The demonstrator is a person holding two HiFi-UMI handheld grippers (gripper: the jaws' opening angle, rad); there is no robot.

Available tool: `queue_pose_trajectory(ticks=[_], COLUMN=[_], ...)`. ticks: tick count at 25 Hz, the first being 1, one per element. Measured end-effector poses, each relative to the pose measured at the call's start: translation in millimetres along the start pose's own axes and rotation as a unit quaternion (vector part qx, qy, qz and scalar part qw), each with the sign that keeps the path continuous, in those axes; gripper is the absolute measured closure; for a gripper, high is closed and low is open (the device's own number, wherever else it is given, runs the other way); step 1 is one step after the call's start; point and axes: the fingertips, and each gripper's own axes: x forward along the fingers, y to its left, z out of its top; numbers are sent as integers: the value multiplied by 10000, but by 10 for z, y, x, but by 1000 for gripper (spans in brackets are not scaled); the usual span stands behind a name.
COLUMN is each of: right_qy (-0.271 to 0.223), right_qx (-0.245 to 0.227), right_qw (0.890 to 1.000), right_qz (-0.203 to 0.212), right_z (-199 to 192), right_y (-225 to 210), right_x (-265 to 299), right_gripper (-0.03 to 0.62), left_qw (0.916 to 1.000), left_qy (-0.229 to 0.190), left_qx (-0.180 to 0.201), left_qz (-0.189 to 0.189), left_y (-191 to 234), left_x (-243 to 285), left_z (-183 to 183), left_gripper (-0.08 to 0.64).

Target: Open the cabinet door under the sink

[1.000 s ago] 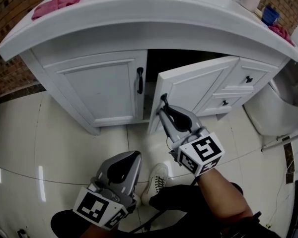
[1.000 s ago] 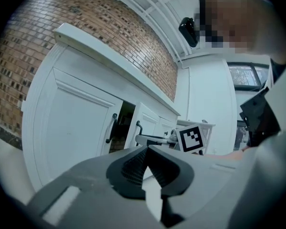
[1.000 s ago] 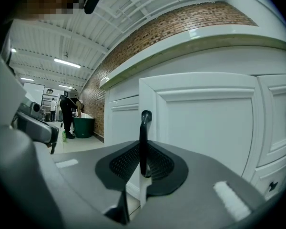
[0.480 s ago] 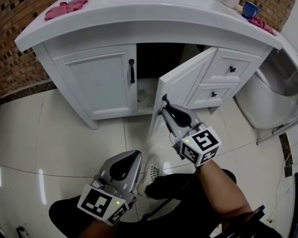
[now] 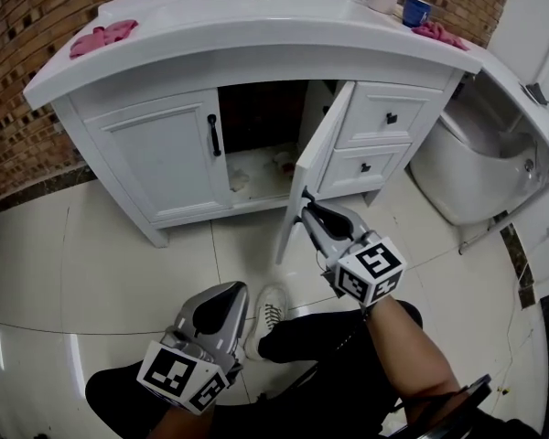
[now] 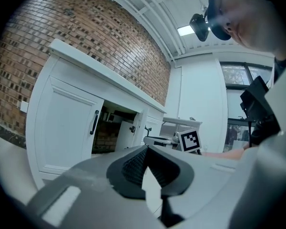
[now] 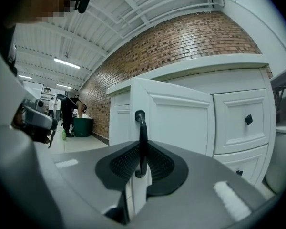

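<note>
The right tool (image 5: 304, 203) is clamped on the upright handle (image 7: 141, 137) of the cabinet door (image 5: 317, 158), which stands wide open with its hinge edge beyond the tool. The left tool (image 5: 227, 300), closed on nothing, is held farther off.

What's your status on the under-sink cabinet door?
Right gripper shut on door handle. Cabinet door stands wide open. Left gripper shut, empty, held low. Shoe near door's lower corner, not touching.
</note>
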Motion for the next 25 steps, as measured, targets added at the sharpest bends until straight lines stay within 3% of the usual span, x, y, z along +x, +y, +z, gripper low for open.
queue_pose_trajectory(ticks=[15,25], right_qy=[-96,-135], right_qx=[112,64], right_qw=[9935,9762], right_qz=[-1132,-2163], right_z=[-86,-111], right_y=[-627,-1093], right_x=[-854,-1205], right_gripper=[555,563], left_qw=[9985,9983], left_qy=[-4,94], left_qx=[281,257], left_qz=[-465,-519], left_y=[-595,-670], left_x=[142,267], left_z=[-47,-210], left_gripper=[555,555])
